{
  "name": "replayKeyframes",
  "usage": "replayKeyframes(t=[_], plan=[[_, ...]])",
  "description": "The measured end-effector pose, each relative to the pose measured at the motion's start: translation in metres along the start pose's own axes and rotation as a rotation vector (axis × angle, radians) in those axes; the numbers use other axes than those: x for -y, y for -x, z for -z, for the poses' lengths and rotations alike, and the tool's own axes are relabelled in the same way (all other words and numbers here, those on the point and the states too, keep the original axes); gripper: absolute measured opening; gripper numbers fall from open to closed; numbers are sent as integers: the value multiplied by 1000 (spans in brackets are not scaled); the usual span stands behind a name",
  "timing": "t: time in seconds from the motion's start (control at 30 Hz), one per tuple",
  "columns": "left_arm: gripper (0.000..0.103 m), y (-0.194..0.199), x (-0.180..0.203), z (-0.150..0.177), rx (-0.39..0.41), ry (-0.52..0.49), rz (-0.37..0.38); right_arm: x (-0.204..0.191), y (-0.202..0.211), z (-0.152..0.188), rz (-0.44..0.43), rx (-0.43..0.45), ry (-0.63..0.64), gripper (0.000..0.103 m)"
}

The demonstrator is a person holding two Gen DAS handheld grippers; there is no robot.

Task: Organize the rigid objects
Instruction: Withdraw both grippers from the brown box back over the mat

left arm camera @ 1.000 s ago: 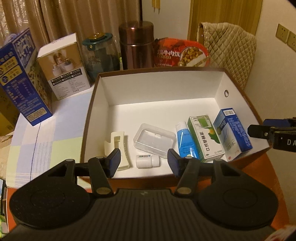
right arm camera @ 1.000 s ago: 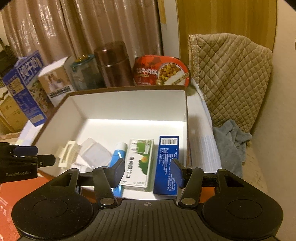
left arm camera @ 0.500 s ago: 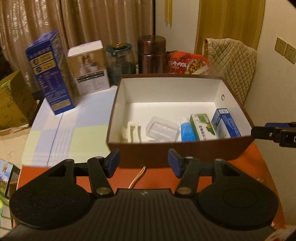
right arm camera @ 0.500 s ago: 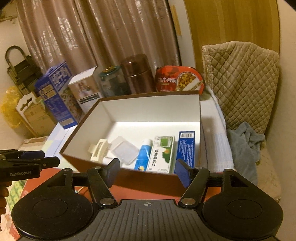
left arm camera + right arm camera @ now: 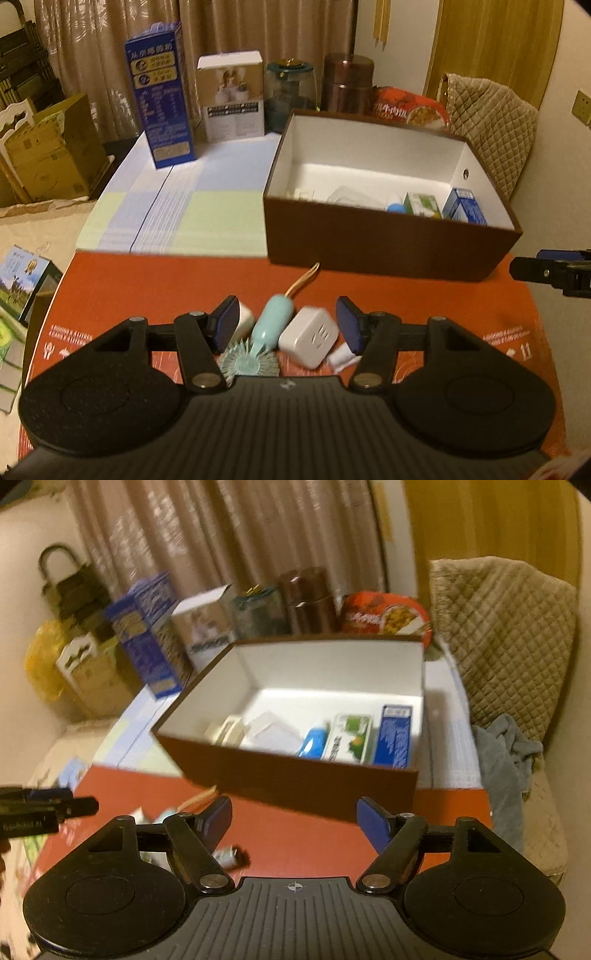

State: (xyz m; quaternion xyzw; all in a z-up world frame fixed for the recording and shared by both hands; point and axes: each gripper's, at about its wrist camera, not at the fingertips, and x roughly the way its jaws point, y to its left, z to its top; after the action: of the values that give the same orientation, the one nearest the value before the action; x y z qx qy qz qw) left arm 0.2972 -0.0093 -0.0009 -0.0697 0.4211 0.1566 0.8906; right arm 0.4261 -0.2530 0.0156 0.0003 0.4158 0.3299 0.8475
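Both tools back off box

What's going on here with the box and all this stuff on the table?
A person with a gripper in each hand is sorting small items into the brown box, which already holds several, including a green carton and a blue carton. Both grippers are empty. The left gripper, jaws open, hangs over a teal brush and white plug on the red mat. The right gripper's jaws are opening with nothing between them.
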Motion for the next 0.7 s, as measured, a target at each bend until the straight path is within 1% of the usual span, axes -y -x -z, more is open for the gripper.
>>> replayKeyframes(t=[0.13,0.27,0.37,0.53,0.7], plan=[[54,0,-5,14,-18,-3,8,-14,-6,15,-45,-41,34,72],[54,-2,-10,28,-39,-20,18,-33,-11,32,-41,-54,95,72],[54,-5,-16,38,-57,-47,23,-43,-15,41,-49,-63,94,72],[54,-10,-30,51,-76,-71,33,-59,-30,54,-14,-89,91,72],[54,-16,-41,60,-90,-78,33,-74,-46,65,2,-104,95,72]])
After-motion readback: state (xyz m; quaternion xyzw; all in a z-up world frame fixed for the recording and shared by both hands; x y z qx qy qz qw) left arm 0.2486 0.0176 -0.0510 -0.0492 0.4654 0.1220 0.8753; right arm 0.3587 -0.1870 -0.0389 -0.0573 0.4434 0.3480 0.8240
